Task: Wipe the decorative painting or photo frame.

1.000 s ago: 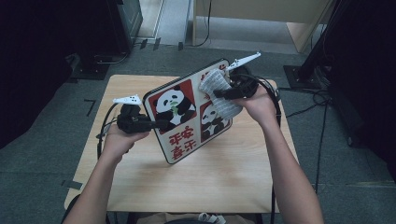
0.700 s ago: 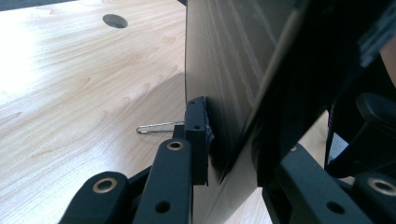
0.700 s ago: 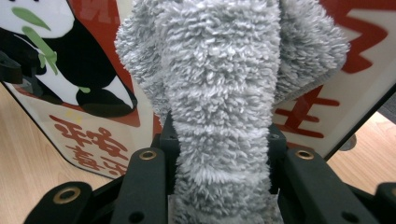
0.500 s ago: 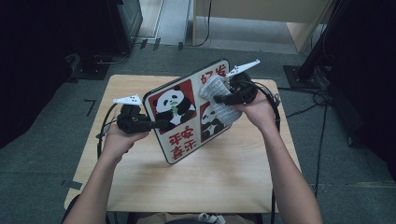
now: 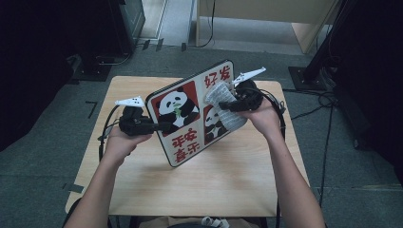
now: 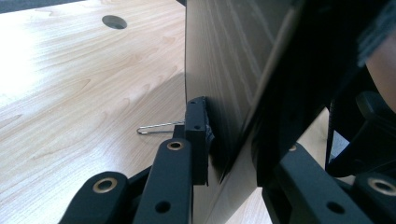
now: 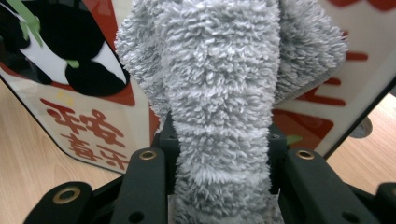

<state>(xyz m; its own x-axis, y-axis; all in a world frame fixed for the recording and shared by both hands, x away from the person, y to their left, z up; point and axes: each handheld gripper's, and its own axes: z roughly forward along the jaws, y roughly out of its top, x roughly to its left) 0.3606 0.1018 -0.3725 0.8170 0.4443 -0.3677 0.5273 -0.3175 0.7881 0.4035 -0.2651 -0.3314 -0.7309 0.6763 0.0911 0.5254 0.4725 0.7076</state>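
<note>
A white board (image 5: 190, 118) printed with pandas and red characters stands tilted on its lower edge on the wooden table (image 5: 228, 175). My left gripper (image 5: 163, 126) is shut on the board's left edge. In the left gripper view the board's wood-grain back (image 6: 224, 70) runs between the jaws, with one pad (image 6: 196, 133) pressed against it. My right gripper (image 5: 224, 105) is shut on a fluffy grey cloth (image 5: 223, 102) that lies against the board's printed face at the upper right. The right gripper view shows the cloth (image 7: 219, 93) bunched between the jaws, in front of the board (image 7: 70, 98).
Behind the board a thin wire clip (image 6: 156, 127) lies on the table, and a round hole (image 6: 114, 21) sits farther off. Cables (image 5: 328, 99) trail off the right side. Dark equipment stands (image 5: 119, 28) and a wooden cabinet (image 5: 266, 19) are on the floor beyond.
My right gripper has come down a little with the cloth, which now sits slightly lower on the board's face. The left gripper and the board have stayed put.
</note>
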